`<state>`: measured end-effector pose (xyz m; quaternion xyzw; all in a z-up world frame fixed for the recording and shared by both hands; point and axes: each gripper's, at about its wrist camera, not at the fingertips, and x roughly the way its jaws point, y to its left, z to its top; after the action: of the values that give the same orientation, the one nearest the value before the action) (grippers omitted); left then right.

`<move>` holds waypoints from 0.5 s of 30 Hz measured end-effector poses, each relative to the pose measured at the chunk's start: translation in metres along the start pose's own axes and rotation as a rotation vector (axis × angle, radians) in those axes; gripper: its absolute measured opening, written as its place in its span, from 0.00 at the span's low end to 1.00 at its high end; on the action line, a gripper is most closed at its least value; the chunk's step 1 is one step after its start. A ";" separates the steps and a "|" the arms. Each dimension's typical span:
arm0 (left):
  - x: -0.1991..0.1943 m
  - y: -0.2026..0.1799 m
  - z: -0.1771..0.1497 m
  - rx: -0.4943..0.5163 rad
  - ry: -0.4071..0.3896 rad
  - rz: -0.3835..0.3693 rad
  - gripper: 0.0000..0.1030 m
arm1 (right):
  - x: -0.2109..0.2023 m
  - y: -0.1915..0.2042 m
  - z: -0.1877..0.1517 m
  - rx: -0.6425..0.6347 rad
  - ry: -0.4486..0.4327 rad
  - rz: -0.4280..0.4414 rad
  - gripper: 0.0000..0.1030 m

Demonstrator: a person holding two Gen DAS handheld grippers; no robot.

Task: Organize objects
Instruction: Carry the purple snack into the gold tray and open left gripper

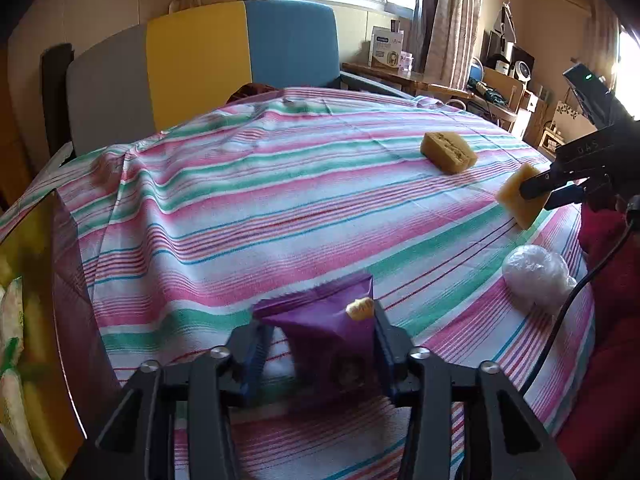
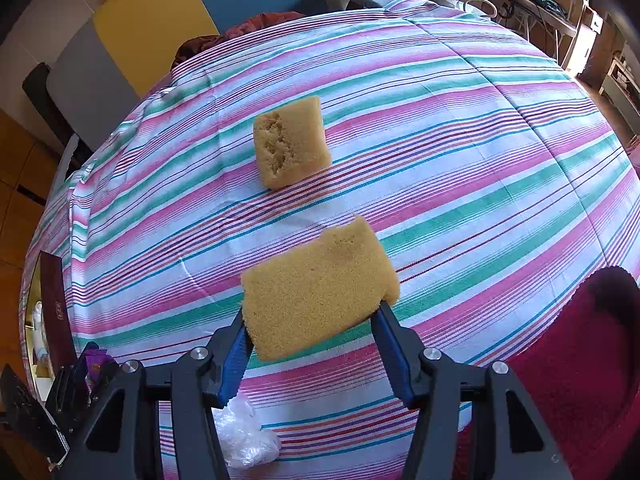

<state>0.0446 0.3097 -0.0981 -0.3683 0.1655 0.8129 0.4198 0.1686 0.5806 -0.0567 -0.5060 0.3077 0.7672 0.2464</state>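
My left gripper (image 1: 318, 330) is shut on a purple snack packet (image 1: 326, 320) and holds it just above the striped tablecloth (image 1: 280, 200). My right gripper (image 2: 312, 320) is shut on a yellow sponge (image 2: 320, 284), held above the cloth; this sponge also shows at the right in the left wrist view (image 1: 520, 196). A second yellow sponge (image 2: 290, 140) lies on the cloth beyond it, also seen in the left wrist view (image 1: 448, 152). The left gripper with the purple packet (image 2: 94, 364) shows at the lower left of the right wrist view.
A crumpled clear plastic bag (image 1: 536, 280) lies near the table's right side, below my right gripper (image 2: 244, 436). A box (image 1: 32, 300) with packets stands at the table's left edge. A chair (image 1: 200, 60) stands behind the table. A red cloth (image 2: 580, 360) lies at the right.
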 end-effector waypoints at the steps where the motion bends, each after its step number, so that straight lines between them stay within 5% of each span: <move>1: -0.001 -0.001 -0.002 0.008 -0.017 0.005 0.39 | -0.001 -0.001 0.000 0.001 -0.001 0.003 0.57; 15: -0.019 -0.003 0.005 0.008 -0.045 0.001 0.35 | -0.004 -0.002 0.000 0.009 -0.018 0.037 0.57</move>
<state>0.0513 0.3040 -0.0805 -0.3483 0.1593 0.8206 0.4242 0.1714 0.5814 -0.0533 -0.4922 0.3181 0.7748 0.2370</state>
